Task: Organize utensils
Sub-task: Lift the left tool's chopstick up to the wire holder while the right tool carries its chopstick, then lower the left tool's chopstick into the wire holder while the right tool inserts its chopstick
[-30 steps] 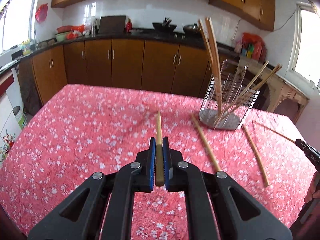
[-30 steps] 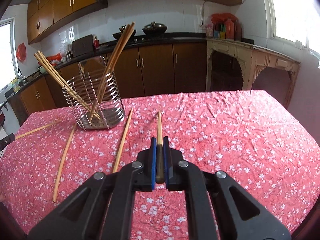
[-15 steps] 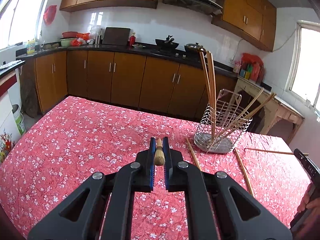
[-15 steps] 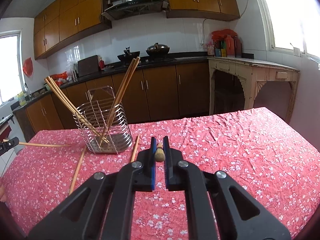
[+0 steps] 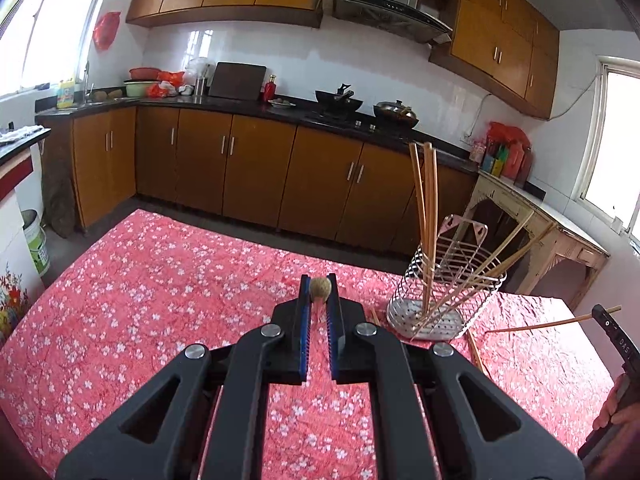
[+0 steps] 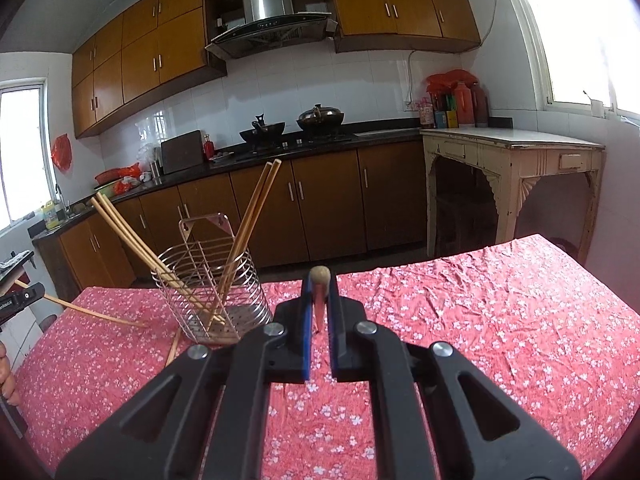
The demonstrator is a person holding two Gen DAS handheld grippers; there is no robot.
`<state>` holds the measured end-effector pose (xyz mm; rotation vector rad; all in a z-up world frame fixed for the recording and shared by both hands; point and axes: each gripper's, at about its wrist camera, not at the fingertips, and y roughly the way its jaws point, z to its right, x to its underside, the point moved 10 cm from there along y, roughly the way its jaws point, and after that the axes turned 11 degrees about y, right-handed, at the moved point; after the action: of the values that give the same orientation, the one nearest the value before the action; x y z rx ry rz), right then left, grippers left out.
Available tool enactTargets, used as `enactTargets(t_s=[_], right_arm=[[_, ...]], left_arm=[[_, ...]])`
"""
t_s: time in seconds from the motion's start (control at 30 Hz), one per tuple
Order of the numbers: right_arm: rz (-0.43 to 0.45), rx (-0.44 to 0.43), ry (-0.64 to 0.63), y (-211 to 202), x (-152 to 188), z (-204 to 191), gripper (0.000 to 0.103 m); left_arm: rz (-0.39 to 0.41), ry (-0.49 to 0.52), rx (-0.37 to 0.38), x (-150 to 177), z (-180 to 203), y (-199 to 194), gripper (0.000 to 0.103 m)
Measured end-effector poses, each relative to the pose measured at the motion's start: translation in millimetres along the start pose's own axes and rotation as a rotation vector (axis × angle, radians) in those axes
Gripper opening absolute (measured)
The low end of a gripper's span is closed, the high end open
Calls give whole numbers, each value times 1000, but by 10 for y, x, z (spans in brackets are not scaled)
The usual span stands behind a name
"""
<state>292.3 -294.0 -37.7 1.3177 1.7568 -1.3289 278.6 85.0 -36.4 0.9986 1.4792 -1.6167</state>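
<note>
My left gripper (image 5: 319,280) is shut on a wooden chopstick (image 5: 320,289), lifted off the red floral table and seen end-on. My right gripper (image 6: 320,280) is likewise shut on a chopstick (image 6: 321,276) held above the cloth. A wire utensil holder (image 5: 444,292) (image 6: 208,292) stands on the table with several chopsticks leaning in it. It is to the right of the left gripper and to the left of the right gripper. Each view catches the other gripper's chopstick (image 5: 540,323) (image 6: 88,313) in the air at its edge.
Loose chopsticks (image 5: 476,350) (image 6: 172,346) lie on the table (image 5: 140,300) beside the holder. A hand (image 5: 616,412) shows at the right edge. Brown kitchen cabinets (image 5: 248,176) run behind the table, and a cream side table (image 6: 512,160) stands at the right.
Both grippers have risen from the cloth with their chopsticks and tipped upward. The chopsticks went from lying lengthwise on the table to pointing end-on at the cameras.
</note>
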Motion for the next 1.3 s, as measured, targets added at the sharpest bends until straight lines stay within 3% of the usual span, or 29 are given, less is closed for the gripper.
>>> enactTargets(t_s=[0.33, 1.0, 1.13, 1.3], right_arm=[[36, -2, 12, 109, -245, -18, 8], [68, -25, 9, -105, -541, -208, 7], [71, -56, 25, -202, -643, -290, 7], [88, -161, 98, -398, -945, -494, 7]], left_arm=[[24, 43, -4, -194, 6, 72, 7], [80, 4, -42, -454, -167, -80, 7], [99, 12, -32, -568, -96, -146, 7], [148, 10, 26, -854, 147, -321, 7]])
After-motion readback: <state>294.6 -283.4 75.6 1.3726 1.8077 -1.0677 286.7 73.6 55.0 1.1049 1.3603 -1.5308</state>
